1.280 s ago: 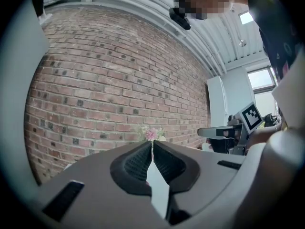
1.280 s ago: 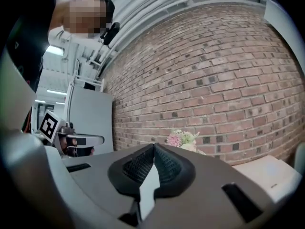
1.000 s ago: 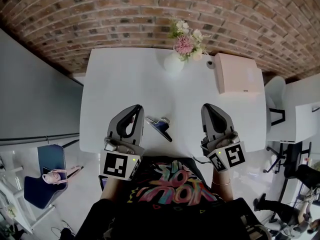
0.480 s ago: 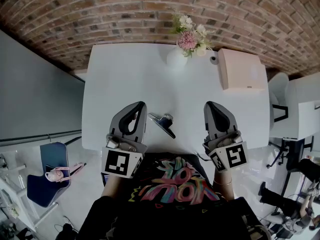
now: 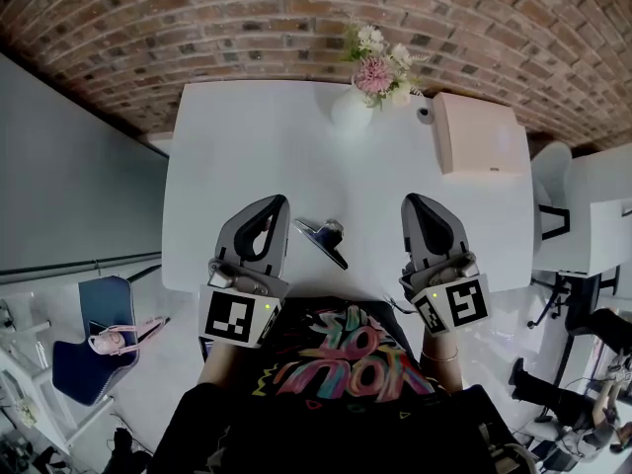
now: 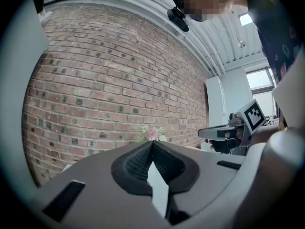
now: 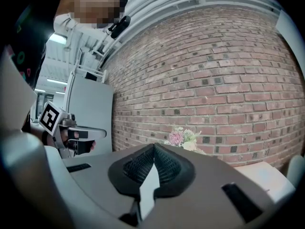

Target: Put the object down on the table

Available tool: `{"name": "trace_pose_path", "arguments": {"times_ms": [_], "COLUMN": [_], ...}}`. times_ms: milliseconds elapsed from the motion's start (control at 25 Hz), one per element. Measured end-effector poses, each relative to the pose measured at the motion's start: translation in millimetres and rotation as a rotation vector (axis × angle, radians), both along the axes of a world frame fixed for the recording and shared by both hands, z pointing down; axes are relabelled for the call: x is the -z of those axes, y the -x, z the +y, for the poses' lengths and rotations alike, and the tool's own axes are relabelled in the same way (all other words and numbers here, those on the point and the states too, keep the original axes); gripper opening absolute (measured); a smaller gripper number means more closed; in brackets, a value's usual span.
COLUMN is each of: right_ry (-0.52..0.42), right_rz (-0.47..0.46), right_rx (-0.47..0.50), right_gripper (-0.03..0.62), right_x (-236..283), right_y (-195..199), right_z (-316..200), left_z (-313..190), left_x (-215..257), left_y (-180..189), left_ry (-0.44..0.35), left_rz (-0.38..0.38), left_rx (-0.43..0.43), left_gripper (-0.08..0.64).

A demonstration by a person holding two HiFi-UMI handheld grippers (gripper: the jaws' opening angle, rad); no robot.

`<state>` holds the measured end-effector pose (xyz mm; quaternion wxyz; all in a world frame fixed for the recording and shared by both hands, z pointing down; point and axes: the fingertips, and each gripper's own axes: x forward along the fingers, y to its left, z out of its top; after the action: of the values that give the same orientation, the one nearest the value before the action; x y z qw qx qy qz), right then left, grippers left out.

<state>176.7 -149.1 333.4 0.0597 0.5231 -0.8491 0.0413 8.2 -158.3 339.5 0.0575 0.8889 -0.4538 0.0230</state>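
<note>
A dark metal clip-like object [image 5: 322, 240] lies on the white table [image 5: 247, 146] near its front edge, between my two grippers and free of both. My left gripper [image 5: 276, 203] hovers just left of it with its jaws closed tip to tip and nothing between them, which the left gripper view [image 6: 152, 142] confirms. My right gripper [image 5: 416, 201] is further off to the object's right, also shut and empty, as its own view [image 7: 154, 146] shows. Neither gripper view shows the object.
A white vase of pink flowers [image 5: 350, 107] stands at the table's far edge, with a small round item [image 5: 425, 117] and a pale box [image 5: 479, 136] at the back right. A brick wall [image 5: 296, 18] runs behind. A blue chair [image 5: 94, 334] sits on the floor at left.
Both grippers stay shut and roughly in place at the front edge. The object lies in the same spot; only the head view has shifted slightly.
</note>
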Motion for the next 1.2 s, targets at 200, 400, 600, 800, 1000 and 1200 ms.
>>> {"name": "trace_pose_path", "arguments": {"times_ms": [200, 400, 600, 800, 1000, 1200], "right_ry": [0.001, 0.001, 0.018, 0.018, 0.018, 0.014], "right_rz": [0.003, 0.004, 0.003, 0.002, 0.001, 0.006], "right_rx": [0.007, 0.011, 0.021, 0.021, 0.03, 0.029], "right_gripper": [0.017, 0.017, 0.017, 0.015, 0.017, 0.017], "right_x": [0.4, 0.0, -4.5, -6.0, -7.1, -5.1], "right_y": [1.8, -0.1, 1.0, 0.6, 4.1, 1.8], "right_z": [0.4, 0.9, 1.2, 2.8, 4.6, 6.0], "left_z": [-2.1, 0.0, -1.1, -2.7, -2.0, -3.2], "left_x": [6.2, 0.7, 1.1, 10.8, 8.5, 9.0], "left_y": [1.9, 2.8, 3.5, -0.7, 3.1, 2.8], "left_ry": [-0.009, -0.002, 0.001, -0.028, -0.024, -0.033], "left_rz": [0.033, -0.009, -0.006, 0.031, 0.019, 0.014], "left_rx": [0.016, 0.001, -0.005, -0.007, -0.012, -0.018], "left_gripper": [0.025, 0.025, 0.025, 0.025, 0.025, 0.025]}}
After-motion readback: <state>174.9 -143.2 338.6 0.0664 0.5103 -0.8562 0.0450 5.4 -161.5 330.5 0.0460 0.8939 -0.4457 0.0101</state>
